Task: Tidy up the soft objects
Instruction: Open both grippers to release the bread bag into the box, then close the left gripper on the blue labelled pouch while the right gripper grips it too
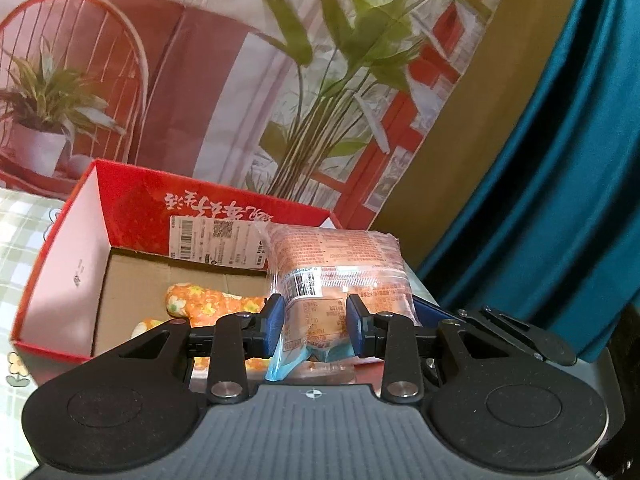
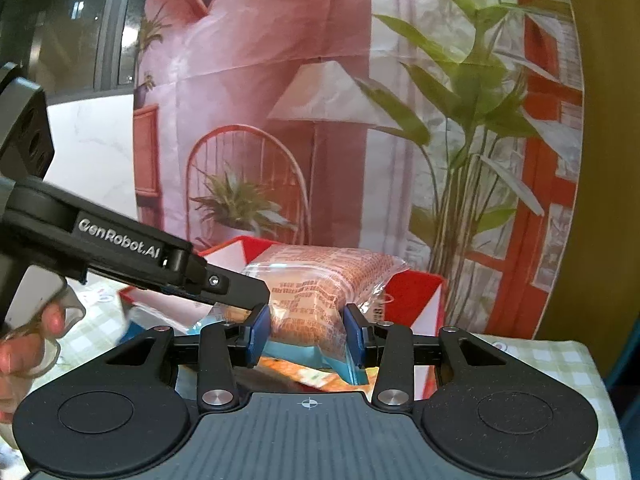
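Observation:
A clear plastic packet with orange print (image 1: 336, 264) hangs above an open red cardboard box (image 1: 132, 200). My left gripper (image 1: 316, 324) is shut on the packet's lower part, its blue pads pressing both sides. My right gripper (image 2: 306, 332) is shut on the same packet (image 2: 316, 280) from the other side. In the right wrist view the left gripper's black finger (image 2: 240, 292) reaches the packet from the left, in front of the red box (image 2: 416, 292). An orange flowered soft toy (image 1: 208, 304) lies on the box floor, partly hidden by my left gripper.
A green checked tablecloth (image 1: 20, 240) covers the table under the box. A printed backdrop of a room with plants (image 1: 240, 80) hangs behind it, and a teal curtain (image 1: 560, 160) is at the right. A person's hand (image 2: 40, 328) holds the left gripper.

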The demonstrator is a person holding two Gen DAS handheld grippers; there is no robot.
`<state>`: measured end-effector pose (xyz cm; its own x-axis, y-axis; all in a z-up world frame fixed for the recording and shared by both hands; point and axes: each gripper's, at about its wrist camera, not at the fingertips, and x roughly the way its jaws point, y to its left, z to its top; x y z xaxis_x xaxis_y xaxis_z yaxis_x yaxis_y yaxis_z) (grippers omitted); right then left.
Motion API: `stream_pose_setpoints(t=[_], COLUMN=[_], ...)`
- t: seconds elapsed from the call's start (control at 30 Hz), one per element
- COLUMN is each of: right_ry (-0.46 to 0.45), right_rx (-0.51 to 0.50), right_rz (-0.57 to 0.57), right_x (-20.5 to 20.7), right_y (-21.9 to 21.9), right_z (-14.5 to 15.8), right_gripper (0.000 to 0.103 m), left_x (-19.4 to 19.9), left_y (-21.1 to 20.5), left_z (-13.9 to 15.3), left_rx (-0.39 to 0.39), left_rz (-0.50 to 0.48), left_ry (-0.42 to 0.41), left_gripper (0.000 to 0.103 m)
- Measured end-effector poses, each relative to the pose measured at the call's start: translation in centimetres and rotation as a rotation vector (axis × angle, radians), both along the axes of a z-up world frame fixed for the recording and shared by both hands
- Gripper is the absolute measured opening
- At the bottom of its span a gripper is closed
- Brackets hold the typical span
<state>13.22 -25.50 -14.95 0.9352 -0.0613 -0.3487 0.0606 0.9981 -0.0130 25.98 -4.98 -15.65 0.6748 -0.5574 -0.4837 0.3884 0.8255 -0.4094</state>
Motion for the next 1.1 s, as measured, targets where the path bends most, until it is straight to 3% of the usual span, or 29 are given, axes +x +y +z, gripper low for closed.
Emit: stream_pose_setpoints(t=[0.27, 0.47, 0.57, 0.77, 0.9, 1.1], right_ry=[0.032, 0.069, 0.046, 0.003, 0.017, 0.052], right_rx=[0.087, 0.102, 0.067, 0.107, 0.109, 0.149], right_rz=[-0.042, -0.07, -0.089, -0.096, -0.08, -0.059], right_x=[1.7, 2.3, 1.6, -1.3, -3.0, -5.2], right_y=[-2.0, -1.8, -1.1, 0.4, 1.9, 3.8], right_z=[-2.1, -2.7, -2.4, -1.8, -2.1, -3.3], right_gripper=[0.037, 0.038, 0.038, 0.038, 0.038, 0.038], left_x=[1.3, 1.0, 0.3, -1.7, -4.1, -7.2], left_y=[-1.4, -1.0, -0.6, 0.8, 2.3, 5.4], left_z=[-1.3, -1.4, -0.9, -0.3, -0.4, -1.8], left_rx=[0.045, 0.064, 0.08, 0.113, 0.152, 0.121], left_rz=[0.062, 0.049, 0.04, 0.059, 0.073, 0.13], left_ry=[0.038, 0.03, 0.01, -0.004, -0.016, 0.029], left_gripper=[0.035, 0.035, 0.035, 0.035, 0.035, 0.035])
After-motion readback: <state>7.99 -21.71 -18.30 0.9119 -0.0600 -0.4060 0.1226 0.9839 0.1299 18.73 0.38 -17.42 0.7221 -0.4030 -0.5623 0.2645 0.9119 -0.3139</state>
